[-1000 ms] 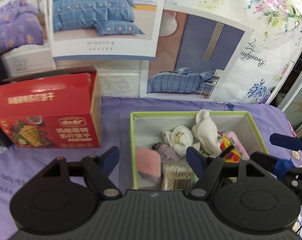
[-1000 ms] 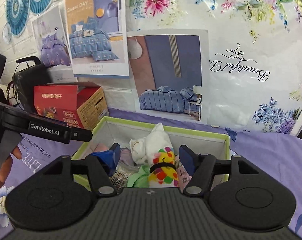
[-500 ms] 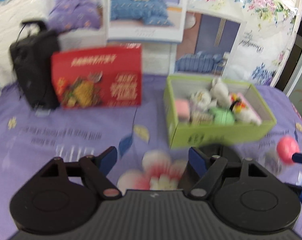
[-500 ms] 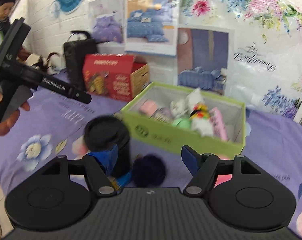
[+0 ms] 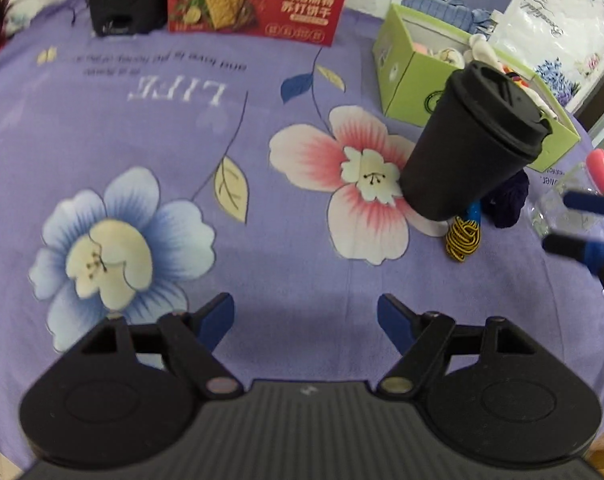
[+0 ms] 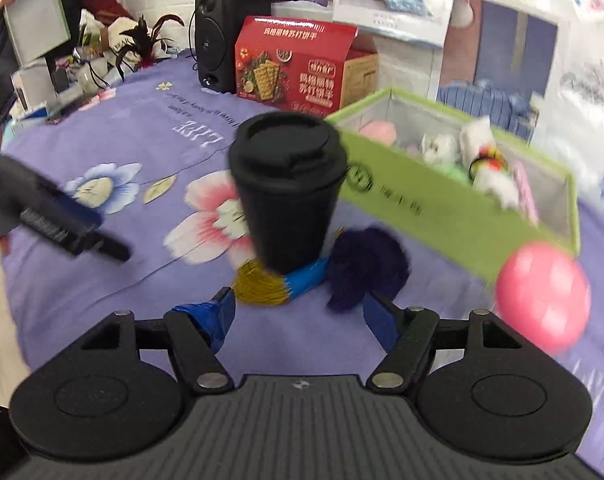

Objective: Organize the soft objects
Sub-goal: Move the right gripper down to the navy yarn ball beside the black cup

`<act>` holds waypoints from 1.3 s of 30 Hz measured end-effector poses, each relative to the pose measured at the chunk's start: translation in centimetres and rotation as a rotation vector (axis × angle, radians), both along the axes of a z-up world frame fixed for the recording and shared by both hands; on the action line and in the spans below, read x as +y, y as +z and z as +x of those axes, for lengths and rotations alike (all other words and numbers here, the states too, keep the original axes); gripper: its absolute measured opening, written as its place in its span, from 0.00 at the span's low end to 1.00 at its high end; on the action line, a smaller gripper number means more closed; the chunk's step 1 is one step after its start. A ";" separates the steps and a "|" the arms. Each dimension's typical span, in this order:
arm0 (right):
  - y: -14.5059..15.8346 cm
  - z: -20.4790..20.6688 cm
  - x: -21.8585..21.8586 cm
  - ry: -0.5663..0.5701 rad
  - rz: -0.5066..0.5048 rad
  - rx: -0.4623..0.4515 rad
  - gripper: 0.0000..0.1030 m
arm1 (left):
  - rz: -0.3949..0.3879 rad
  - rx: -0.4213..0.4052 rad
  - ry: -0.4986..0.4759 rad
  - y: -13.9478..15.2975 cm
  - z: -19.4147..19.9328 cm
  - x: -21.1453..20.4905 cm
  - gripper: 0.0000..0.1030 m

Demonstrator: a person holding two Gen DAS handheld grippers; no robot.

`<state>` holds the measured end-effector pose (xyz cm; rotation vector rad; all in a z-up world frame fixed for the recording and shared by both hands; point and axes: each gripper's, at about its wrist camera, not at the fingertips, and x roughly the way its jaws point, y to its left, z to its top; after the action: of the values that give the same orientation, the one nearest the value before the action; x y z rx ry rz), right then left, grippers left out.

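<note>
A green box holds several soft toys, among them a white plush; it also shows in the left wrist view. In front of it on the purple cloth lie a dark purple pompom, a yellow-and-blue tassel and a pink ball. My right gripper is open and empty just short of the tassel and pompom. My left gripper is open and empty over bare cloth, well left of the pompom and tassel.
A black lidded cup stands against the tassel, in front of the box. A red cracker box and a black speaker stand at the back. The cloth's left end holds clutter.
Both grippers have pulled back from above the green box and dropped low over the cloth. The cup, pompom, tassel and pink ball have come into view.
</note>
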<state>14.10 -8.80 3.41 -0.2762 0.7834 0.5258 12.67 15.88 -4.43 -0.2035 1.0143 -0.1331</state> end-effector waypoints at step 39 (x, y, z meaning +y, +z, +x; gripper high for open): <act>-4.0 -0.4 0.5 -0.061 -0.048 0.078 0.55 | 0.024 -0.037 -0.062 0.5 1.3 -0.6 0.80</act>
<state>13.68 -8.28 -0.61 -0.2764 0.8789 0.4625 13.95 15.23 -3.97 -0.1478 0.9856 -0.1806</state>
